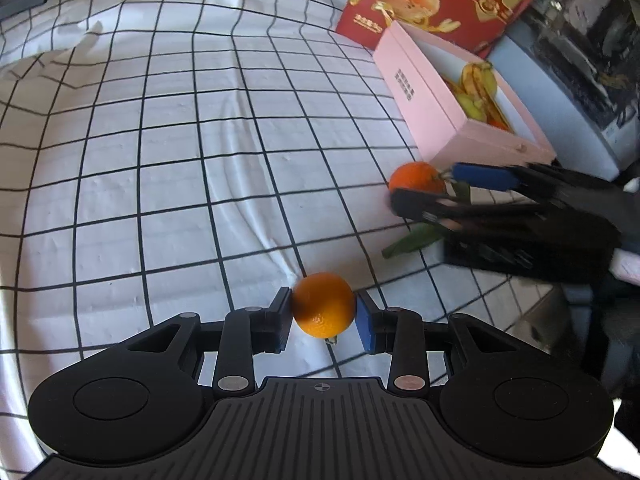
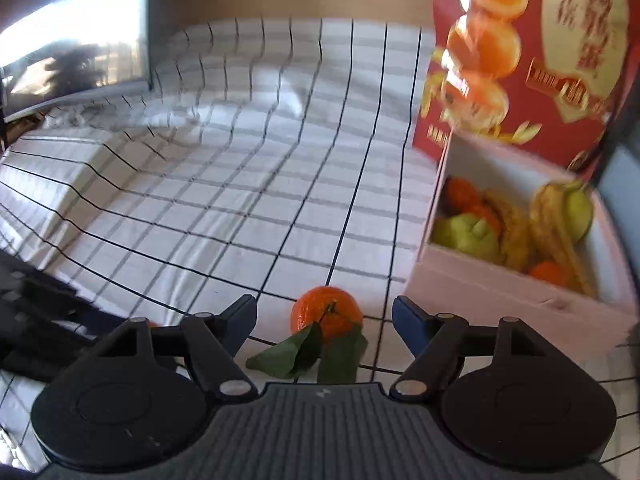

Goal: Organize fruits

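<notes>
My left gripper (image 1: 323, 312) is shut on a plain orange (image 1: 322, 305), both pads pressing its sides above the checked cloth. A second orange with green leaves (image 2: 326, 314) lies on the cloth in front of the pink box (image 2: 500, 292). My right gripper (image 2: 325, 320) stands open around it, its fingers clear of the fruit on both sides. In the left wrist view the leafy orange (image 1: 416, 178) shows between the right gripper's fingers (image 1: 480, 176). The pink box (image 1: 424, 92) holds bananas, green fruit and oranges.
A red carton printed with oranges (image 2: 532, 52) stands behind the pink box. A white cloth with a black grid (image 1: 180, 160) covers the table and bunches into folds at the far left. A dark monitor (image 2: 76, 52) stands at the back left.
</notes>
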A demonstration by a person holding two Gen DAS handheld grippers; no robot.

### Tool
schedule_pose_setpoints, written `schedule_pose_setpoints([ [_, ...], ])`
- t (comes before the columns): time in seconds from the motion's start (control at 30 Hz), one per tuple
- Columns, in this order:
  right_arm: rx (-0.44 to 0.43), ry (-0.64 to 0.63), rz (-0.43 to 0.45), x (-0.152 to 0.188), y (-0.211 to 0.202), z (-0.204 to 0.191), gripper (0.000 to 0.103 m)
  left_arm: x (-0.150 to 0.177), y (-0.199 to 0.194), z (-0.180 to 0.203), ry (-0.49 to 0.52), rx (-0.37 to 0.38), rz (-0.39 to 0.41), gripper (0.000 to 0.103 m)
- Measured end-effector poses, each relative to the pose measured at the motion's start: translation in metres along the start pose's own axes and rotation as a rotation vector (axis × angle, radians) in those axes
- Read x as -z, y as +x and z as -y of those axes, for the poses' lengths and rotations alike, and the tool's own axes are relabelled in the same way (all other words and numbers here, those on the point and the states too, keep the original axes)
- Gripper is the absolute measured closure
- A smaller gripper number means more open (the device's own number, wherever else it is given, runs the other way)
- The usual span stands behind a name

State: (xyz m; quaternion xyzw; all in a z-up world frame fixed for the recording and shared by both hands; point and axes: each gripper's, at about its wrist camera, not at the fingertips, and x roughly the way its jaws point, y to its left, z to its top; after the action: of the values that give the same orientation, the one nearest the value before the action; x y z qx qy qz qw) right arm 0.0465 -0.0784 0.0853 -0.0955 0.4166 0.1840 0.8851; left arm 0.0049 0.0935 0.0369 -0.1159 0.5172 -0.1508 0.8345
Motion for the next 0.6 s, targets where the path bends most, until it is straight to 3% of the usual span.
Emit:
schedule_pose_setpoints([
  [0.13,-0.006,0.040,-0.037,0.003,0.013,0.003,0.032,0.005,-0.001,0.009,0.022,0.001,-0.011,0.065],
  [0.2,-0.015,0.028,-0.042,0.005,0.012,0.004,0.051,0.007,-0.001,0.011,0.029,0.000,-0.011,0.065],
  [0.27,-0.001,0.002,-0.039,0.006,0.006,0.002,0.058,0.007,-0.001,0.014,0.033,-0.001,-0.012,0.065],
  [0.47,-0.044,0.032,0.021,0.004,-0.037,0.012,0.059,-0.006,-0.001,0.029,0.063,0.013,0.002,0.065],
  [0.6,-0.020,0.063,0.132,-0.005,-0.091,0.034,0.059,-0.045,-0.019,0.046,0.091,0.080,0.075,0.065],
])
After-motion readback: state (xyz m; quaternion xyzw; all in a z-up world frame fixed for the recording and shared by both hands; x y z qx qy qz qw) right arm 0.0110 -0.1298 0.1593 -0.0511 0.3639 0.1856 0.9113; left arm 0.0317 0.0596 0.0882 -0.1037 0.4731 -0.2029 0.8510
